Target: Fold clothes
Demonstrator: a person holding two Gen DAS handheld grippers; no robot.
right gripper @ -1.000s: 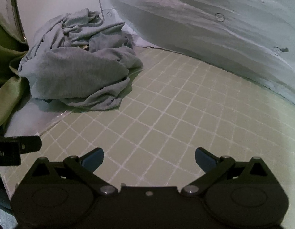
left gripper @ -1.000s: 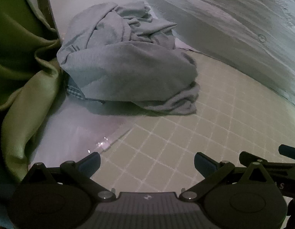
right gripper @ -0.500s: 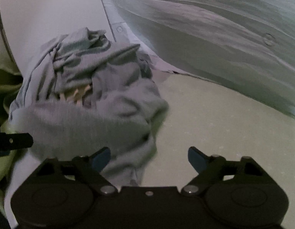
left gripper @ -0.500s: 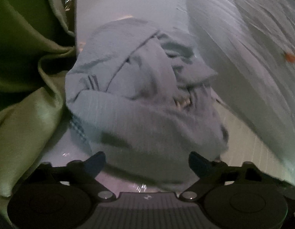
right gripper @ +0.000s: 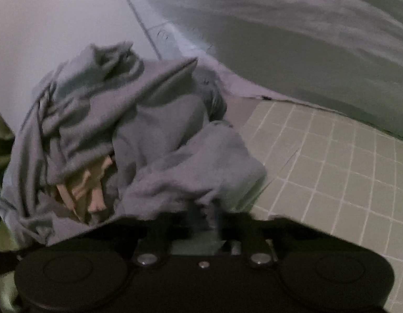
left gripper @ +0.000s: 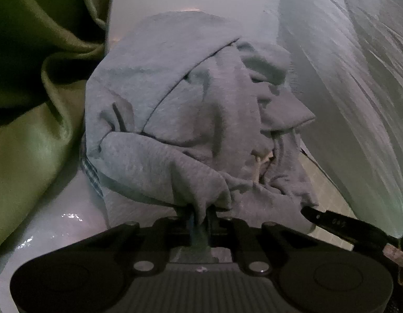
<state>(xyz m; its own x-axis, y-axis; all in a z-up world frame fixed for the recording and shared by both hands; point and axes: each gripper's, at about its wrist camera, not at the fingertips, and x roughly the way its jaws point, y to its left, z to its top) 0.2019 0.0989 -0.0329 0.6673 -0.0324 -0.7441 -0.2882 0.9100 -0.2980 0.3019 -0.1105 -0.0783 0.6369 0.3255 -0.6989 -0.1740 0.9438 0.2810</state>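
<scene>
A crumpled grey garment [left gripper: 191, 120] is shown heaped at the far left of a green gridded mat [right gripper: 332, 161], partly on a glossy white surface [left gripper: 58, 224], with green cloth [left gripper: 26, 135] banked to its left and pale sheeting [left gripper: 358, 78] draped to its right. The left gripper [left gripper: 199, 214] is seen with its jaws closing, drawn narrow upon a pinch of the heap's near edge, which is gathered into pleats between them. The right gripper [right gripper: 205, 212] is likewise drawn nearly together on a fold of the near right edge, although this view is blurred and the contact is less distinct. The garment is thus located directly ahead of and just beyond both tools, rising away from them toward the back wall; the open mat lies to the right and toward the viewer. Neither hand can be called nearer, both being at the cloth, the right one on the mat side, where a dark tool part [left gripper: 339, 227] is seen from the left wrist. No long axis can be assigned to the bunched heap. The coming move is judged to depend on drawing both held edges back and apart over the mat, so that the garment is spread. A peach item [right gripper: 89, 185] is visible in the folds, and a checked fabric [left gripper: 90, 174] shows beneath the left side. Faint marks appear on the dark tool part but cannot be read; no brand or label is legible.
</scene>
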